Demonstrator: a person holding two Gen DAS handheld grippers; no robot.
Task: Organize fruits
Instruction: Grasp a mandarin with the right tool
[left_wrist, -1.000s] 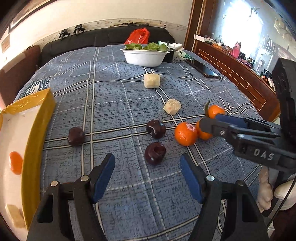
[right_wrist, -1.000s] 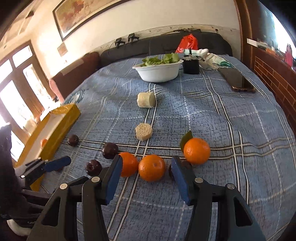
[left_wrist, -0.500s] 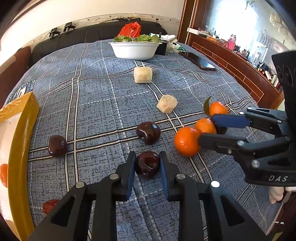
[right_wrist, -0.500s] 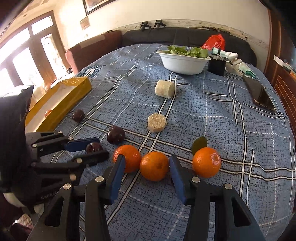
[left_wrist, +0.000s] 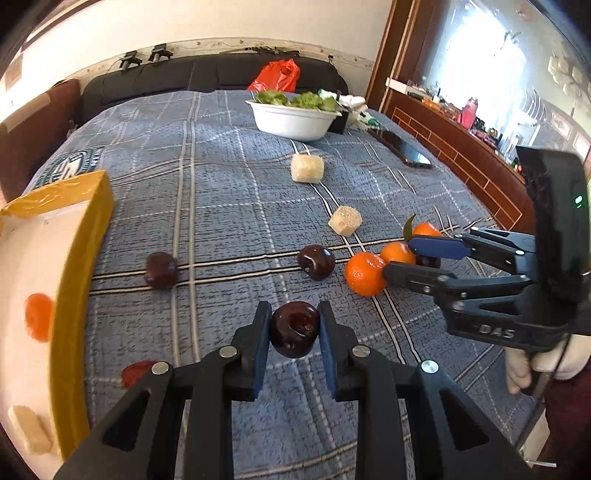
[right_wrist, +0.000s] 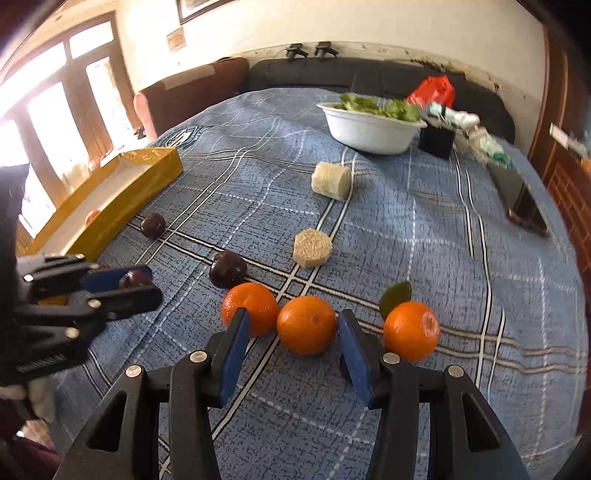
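Plum (left_wrist: 294, 329) sits tight between the two blue pads of the left claw (left_wrist: 293, 334), which is closed on it, in the left wrist view. The plum looks lifted a little off the blue checked cloth (left_wrist: 221, 206). Two more plums (left_wrist: 316, 261) (left_wrist: 161, 270) lie on the cloth farther out. Near the left edge stands a yellow box (left_wrist: 77, 266) with an orange (left_wrist: 38, 316) and a pale block inside. A small red thing (left_wrist: 137, 371) lies on the cloth just beside the box. The right claw (left_wrist: 412, 258) reaches in from the right side, around the middle of three oranges (left_wrist: 365, 274). Two pale blocks (left_wrist: 307, 168) (left_wrist: 345, 220) lie toward the far edge, near a white bowl (left_wrist: 295, 123) of greens.

In the right wrist view, the right claw (right_wrist: 291, 336) is open, with its pads on both sides of the middle orange (right_wrist: 307, 325). The pads are close to it, but I cannot tell if they touch. One orange (right_wrist: 251, 306) lies just left of it and one with a green leaf (right_wrist: 412, 330) lies to the right. The left claw (right_wrist: 125, 286) is at the left side with the dark plum (right_wrist: 133, 277) in it. A phone (right_wrist: 519, 199) lies near the right edge.
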